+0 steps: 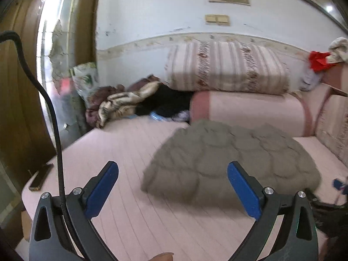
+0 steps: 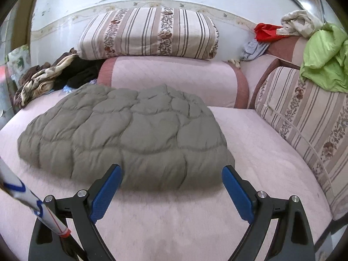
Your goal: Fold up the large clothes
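Note:
A grey quilted padded garment (image 2: pixel 126 130) lies folded in a compact bundle on the pink bed (image 2: pixel 250 143). It also shows in the left wrist view (image 1: pixel 235 161), blurred. My left gripper (image 1: pixel 173 167) is open and empty, held above the bed (image 1: pixel 121 150) just short of the garment's near left edge. My right gripper (image 2: pixel 171 171) is open and empty, its blue fingertips (image 2: pixel 227 174) at the garment's near edge, apart from it.
Folded striped and pink quilts (image 2: pixel 150 37) are stacked at the back wall. Crumpled brown and black clothes (image 1: pixel 130 102) lie at the back left. A striped cushion with a green cloth (image 2: pixel 324 58) lines the right side. A dark flat object (image 1: pixel 41 178) sits at the bed's left edge.

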`<state>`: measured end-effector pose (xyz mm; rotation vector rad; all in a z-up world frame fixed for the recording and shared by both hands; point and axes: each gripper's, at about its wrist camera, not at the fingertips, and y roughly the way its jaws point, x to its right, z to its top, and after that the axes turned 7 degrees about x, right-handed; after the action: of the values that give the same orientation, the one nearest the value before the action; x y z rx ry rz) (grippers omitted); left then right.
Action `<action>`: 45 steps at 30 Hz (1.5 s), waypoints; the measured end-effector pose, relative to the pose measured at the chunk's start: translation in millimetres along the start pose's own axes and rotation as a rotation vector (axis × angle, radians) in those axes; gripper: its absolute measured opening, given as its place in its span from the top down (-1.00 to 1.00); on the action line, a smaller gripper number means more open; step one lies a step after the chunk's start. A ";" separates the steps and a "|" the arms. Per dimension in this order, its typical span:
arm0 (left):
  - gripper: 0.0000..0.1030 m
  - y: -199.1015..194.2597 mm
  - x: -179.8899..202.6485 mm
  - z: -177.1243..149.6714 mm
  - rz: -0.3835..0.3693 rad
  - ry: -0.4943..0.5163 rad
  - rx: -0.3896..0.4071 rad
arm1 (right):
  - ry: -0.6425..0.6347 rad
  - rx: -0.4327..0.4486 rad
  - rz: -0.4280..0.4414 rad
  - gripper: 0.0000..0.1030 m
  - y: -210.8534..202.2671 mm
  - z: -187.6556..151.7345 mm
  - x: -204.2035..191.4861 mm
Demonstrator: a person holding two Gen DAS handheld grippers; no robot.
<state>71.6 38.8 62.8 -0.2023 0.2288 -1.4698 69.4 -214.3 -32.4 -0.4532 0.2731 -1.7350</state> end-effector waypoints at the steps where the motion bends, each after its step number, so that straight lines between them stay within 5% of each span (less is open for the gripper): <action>1: -0.95 -8.0 0.8 -2.8 -0.015 -0.005 -0.011 | 0.001 -0.010 0.005 -0.86 -5.1 -4.6 -1.8; 8: -0.95 -52.6 0.4 -21.9 -0.100 -0.037 -0.119 | 0.043 -0.079 0.026 -0.86 -39.1 -35.9 -0.8; 12: -0.95 -59.6 2.3 -27.9 -0.078 -0.012 -0.174 | 0.054 -0.108 0.034 -0.86 -46.9 -48.1 1.5; 20: -0.95 -60.2 9.3 -37.5 0.010 0.040 -0.258 | 0.034 -0.125 0.028 -0.86 -55.2 -57.4 -3.2; 45: -0.94 -47.7 21.6 -57.4 -0.065 0.019 -0.394 | 0.014 -0.155 -0.018 -0.86 -49.3 -65.3 -3.0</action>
<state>12.0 13.2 20.1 -0.5176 0.5320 -1.4814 -2.5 -205.0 -70.5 -0.5571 0.4165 -1.7425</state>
